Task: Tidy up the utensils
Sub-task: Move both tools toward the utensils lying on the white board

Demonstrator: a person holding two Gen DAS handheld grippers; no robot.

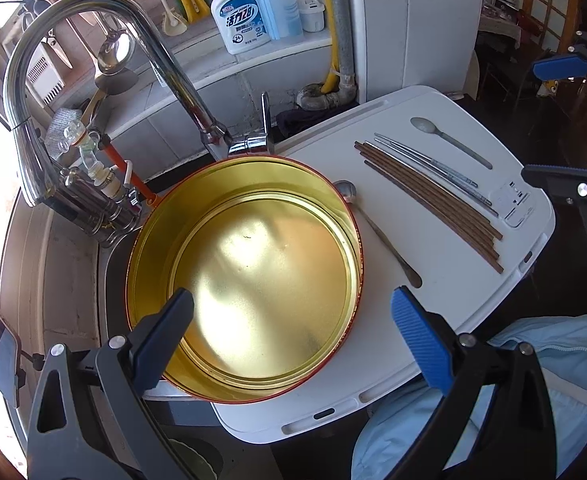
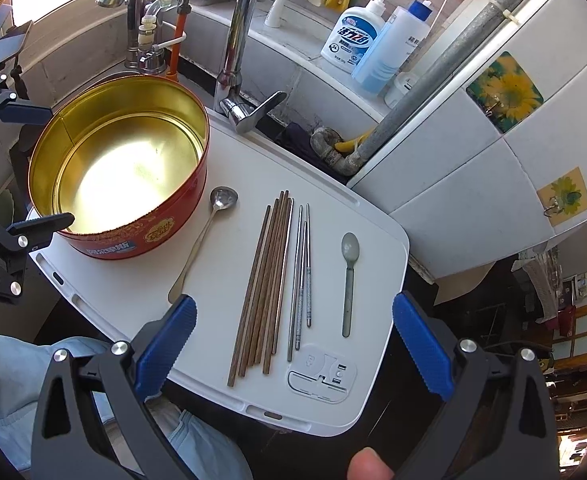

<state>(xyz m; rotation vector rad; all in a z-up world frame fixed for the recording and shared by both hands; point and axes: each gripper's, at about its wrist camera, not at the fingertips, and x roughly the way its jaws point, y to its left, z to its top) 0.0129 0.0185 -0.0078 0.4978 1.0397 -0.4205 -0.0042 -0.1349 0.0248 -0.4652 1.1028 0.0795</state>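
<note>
Kitchen sink surroundings fill both views: a chrome faucet (image 1: 93, 12) arches over the basin, and a dish soap bottle (image 2: 353, 34) is seen on the tiled ledge behind. Across the sink a white cutting board (image 2: 141, 292) is laid, serving as the tabletop for everything in play.

Now the left claw (image 1: 293, 336) is seen spread wide, nothing held between its blue pads. Directly ahead of it, just past its left finger, sits the round red tin (image 1: 249, 276), gold inside and empty, resting partly on the board. Ahead and to the right of this claw a metal spoon (image 1: 377, 228) lies close beside the tin's wall, bowl end away from the claw; whether the two touch cannot be told.

Over to the right claw (image 2: 293, 344), also opened wide and empty, held above the board's near edge. Straight ahead, between its fingers, a bundle of wooden chopsticks (image 2: 263, 280) is laid out lengthwise, with metal chopsticks (image 2: 301, 276) just beside them to the right. Further right, apart from those, a translucent grey plastic spoon (image 2: 348, 276) lies with its bowl away from the claw. The metal spoon's handle tip is seen near this claw's left finger, and the tin stands ahead to the left.

A light blue sleeve (image 1: 553, 360) and a fingertip (image 2: 369, 464) are caught at the lower edges.
</note>
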